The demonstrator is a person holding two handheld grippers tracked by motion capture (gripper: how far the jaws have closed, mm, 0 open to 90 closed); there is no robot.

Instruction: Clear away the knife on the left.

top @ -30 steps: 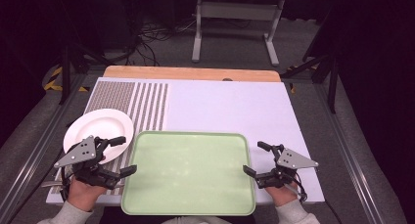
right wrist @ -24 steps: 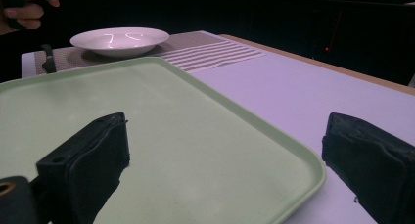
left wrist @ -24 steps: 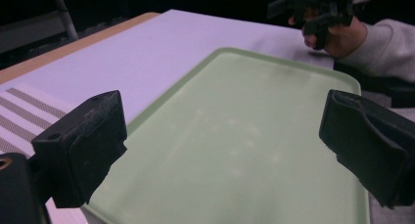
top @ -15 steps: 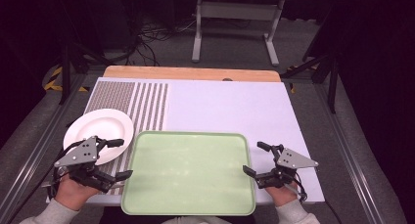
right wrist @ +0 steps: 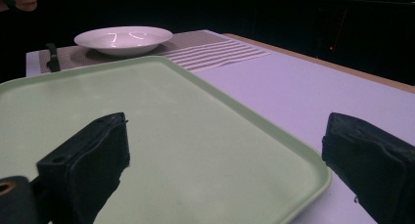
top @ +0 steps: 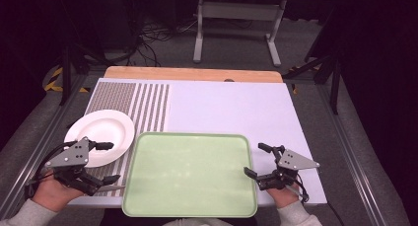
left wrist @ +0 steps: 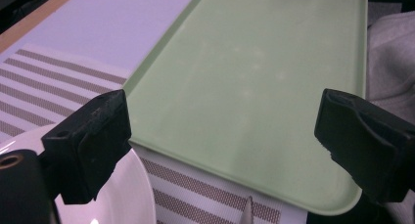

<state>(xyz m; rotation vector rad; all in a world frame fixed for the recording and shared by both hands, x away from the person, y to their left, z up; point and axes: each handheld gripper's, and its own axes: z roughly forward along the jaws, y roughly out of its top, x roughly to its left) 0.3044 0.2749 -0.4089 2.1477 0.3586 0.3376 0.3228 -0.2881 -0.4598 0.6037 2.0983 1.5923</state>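
Gaping wide at the near-left corner of the table, left gripper [top: 109, 162], nothing between its jaws; upper jaw tip over the near rim of the white plate [top: 101, 135], lower jaw tip low over the striped mat [top: 132, 103], just left of the green tray [top: 190, 172]. Seen along its own jaws in the left gripper view [left wrist: 222, 136]: both black pads well apart, tray's left rim [left wrist: 161, 45] and near-left corner between them, plate edge [left wrist: 128, 194] cut off at bottom left behind the left pad. Thin pale sliver at the bottom edge below the tray, too small to identify. Grey sleeve [left wrist: 389, 57] partly visible at right, cut off by the frame.

Spread wide too, right gripper [top: 257, 160], holding nothing, jaw tips at the tray's right rim, one over the rim and one just beside it on the white table surface [top: 231, 105]. Seen from its own camera [right wrist: 225, 150]: tray's corner [right wrist: 293, 160] between the pads, plate [right wrist: 123, 39] far off on the mat [right wrist: 215, 50], a small dark object beside it, unclear what. Background beyond the table dark, hard to make out.

Holding each gripper, a hand [top: 52, 192] at left and a hand [top: 283, 196] at right, both partly cut off by the bottom edge, mostly hidden under the gripper bodies. Tray bare, lying flat at the near middle of the table, its near edge cropped slightly.
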